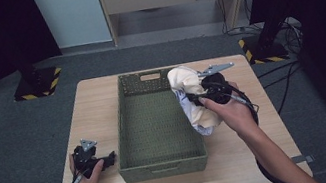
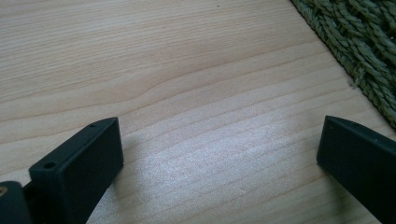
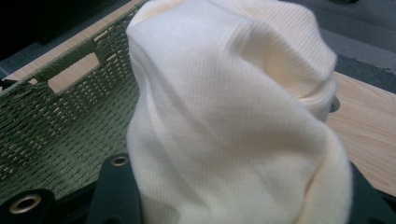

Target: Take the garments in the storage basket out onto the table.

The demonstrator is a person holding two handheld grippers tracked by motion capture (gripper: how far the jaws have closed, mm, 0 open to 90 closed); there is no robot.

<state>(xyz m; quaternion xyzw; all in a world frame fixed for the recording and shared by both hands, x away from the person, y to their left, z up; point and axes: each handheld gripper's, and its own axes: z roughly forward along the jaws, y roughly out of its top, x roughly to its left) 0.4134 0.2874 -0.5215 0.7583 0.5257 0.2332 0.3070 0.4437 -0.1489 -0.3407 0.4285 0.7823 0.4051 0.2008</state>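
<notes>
Your right tongs clench the bunched cream ribbed cloth over the right rim of the empty green woven basket, still to be lowered in, while your left tongs rest released on the pale wooden worktop.

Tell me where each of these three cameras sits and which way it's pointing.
High view: above the person's side, facing forward and down on the table; both forearms show, left claw, right claw.
Left gripper view: rides the left claw, aimed down at bare tabletop; both jaws apart.
Right gripper view: rides the right claw, facing the cream cloth it grips.
Shared: all three show the green basket.
</notes>
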